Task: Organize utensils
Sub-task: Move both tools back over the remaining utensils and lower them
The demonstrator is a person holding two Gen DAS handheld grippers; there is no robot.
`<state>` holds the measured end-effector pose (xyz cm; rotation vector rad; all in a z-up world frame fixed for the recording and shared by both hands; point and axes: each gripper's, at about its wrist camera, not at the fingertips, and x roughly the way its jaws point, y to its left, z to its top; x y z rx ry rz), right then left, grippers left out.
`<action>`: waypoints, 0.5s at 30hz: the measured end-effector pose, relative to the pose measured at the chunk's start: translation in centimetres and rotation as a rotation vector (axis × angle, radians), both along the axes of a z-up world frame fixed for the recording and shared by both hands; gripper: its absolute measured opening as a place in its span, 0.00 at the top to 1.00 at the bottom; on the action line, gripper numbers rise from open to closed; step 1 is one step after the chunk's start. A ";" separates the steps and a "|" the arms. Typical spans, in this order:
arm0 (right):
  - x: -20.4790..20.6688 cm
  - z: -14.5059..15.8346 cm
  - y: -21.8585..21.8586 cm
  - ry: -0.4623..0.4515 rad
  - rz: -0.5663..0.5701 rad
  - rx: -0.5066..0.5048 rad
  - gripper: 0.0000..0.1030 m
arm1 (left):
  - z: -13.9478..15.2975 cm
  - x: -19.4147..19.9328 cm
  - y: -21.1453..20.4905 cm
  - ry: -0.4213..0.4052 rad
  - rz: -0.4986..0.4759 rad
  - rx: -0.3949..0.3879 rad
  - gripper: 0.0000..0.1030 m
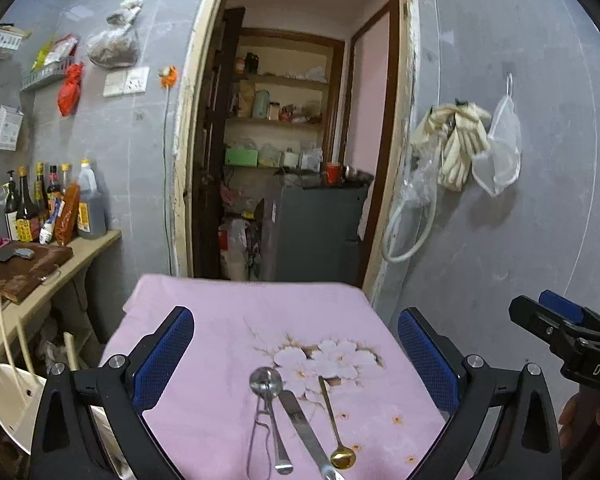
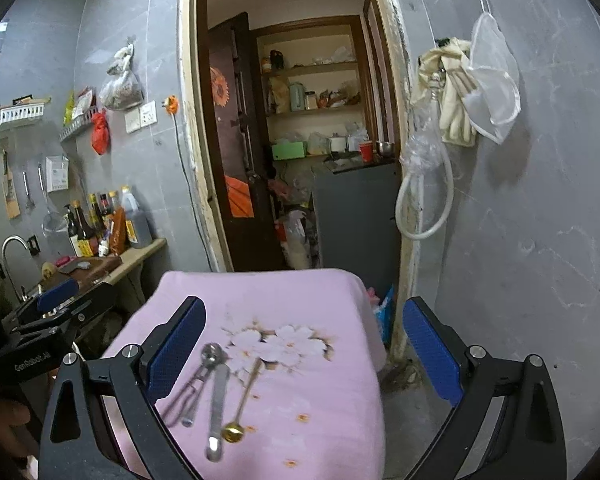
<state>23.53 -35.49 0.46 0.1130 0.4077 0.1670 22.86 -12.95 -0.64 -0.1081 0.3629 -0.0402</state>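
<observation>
Nearest you, both tools stand with jaws spread wide and nothing between the blue pads: your left tool and your right tool, each hovering over the near edge of the tabletop, which is draped in a pink floral cloth.

Toward that near edge, lying side by side on the cloth:
- scoop with wire squeeze handles, bowl pointing away from you;
- flat steel utensil just right of it, type unclear;
- gold spoon rightmost, bowl toward you.

Midway, printed white blossoms touch the utensils' far ends.

Beyond the far edge: open doorway with shelves. At left, a counter with bottles.
</observation>
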 end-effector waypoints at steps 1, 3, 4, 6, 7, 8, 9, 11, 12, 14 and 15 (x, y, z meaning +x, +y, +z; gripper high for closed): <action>0.3 -0.4 -0.4 0.008 -0.001 -0.004 0.06 | -0.3 0.4 -0.3 0.016 -0.003 0.003 0.00; 0.7 -1.2 -1.2 0.025 0.005 -0.002 0.06 | -0.9 0.9 -0.7 0.041 -0.006 0.010 0.00; 1.0 -1.6 -1.6 0.037 0.007 0.000 0.06 | -1.2 1.2 -0.8 0.051 -0.011 0.009 0.00; 1.6 -2.4 -2.2 0.055 0.015 0.003 0.06 | -1.9 1.8 -0.9 0.079 -0.013 0.002 0.00; 2.0 -3.0 -2.5 0.069 0.021 0.009 0.06 | -2.2 2.1 -0.9 0.091 -0.013 -0.002 0.00; 2.3 -3.5 -2.7 0.079 0.026 0.015 0.06 | -2.7 2.5 -0.9 0.107 -0.011 -0.009 0.00; 2.7 -4.1 -3.0 0.093 0.032 0.025 0.06 | -3.2 2.9 -0.8 0.123 -0.003 -0.015 0.00; 3.6 -5.4 -3.4 0.118 0.042 0.043 0.06 | -4.0 3.5 -0.7 0.143 0.014 -0.026 0.00; 4.0 -6.0 -3.5 0.128 0.048 0.051 0.06 | -4.5 3.8 -0.6 0.154 0.022 -0.032 0.00; 4.7 -7.4 -3.4 0.153 0.064 0.066 0.06 | -5.6 4.5 -0.4 0.178 0.040 -0.044 0.00; 5.0 -8.1 -3.3 0.164 0.073 0.076 0.06 | -6.0 4.7 -0.4 0.187 0.047 -0.048 0.00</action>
